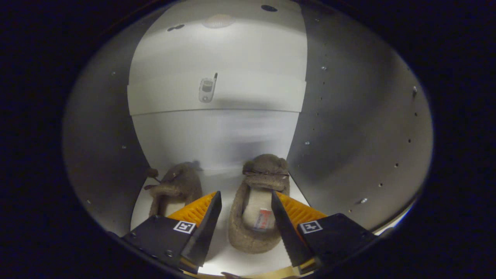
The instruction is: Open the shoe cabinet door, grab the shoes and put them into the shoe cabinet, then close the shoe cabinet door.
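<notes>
— Felt-brown, both shoes: where do they sit for you?

— Inside the shoe cabinet [348,128], on its white floor. Your gripper [246,211] is spread, fingers straddling the right shoe [255,232] without touching it.

— Room beside it?

— The left shoe [176,190] lies apart; a bare strip runs between them. The right shoe's toe nearly meets the cabinet's side wall.

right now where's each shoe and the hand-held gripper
right shoe [254,217], gripper view, insole between the fingers
left shoe [180,186], gripper view, its upper
hand-held gripper [246,199], gripper view, open, midway between fingertips
</notes>
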